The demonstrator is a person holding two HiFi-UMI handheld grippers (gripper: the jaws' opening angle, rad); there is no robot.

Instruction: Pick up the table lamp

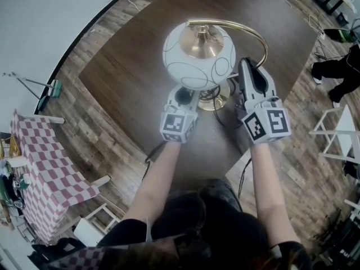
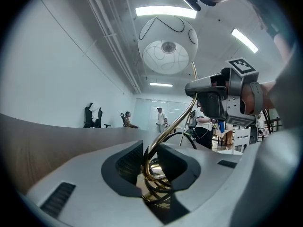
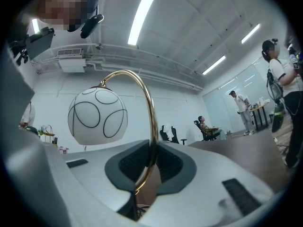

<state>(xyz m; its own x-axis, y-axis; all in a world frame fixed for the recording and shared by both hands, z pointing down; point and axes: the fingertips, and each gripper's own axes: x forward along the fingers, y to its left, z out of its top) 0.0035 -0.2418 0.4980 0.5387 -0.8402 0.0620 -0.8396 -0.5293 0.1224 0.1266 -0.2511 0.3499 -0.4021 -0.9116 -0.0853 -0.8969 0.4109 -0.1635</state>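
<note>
While straddling table lamp's (image 1: 198,55) brass coil (image 2: 155,186) with left gripper (image 2: 150,164) jaws open, clamps stem (image 3: 152,122) in right gripper (image 3: 152,162) jaws.

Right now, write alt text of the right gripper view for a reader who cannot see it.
The right gripper has its jaws closed on the table lamp's brass stem, which arches over to a white globe shade with black rings. Behind are a brown table, ceiling light strips and several people.
</note>
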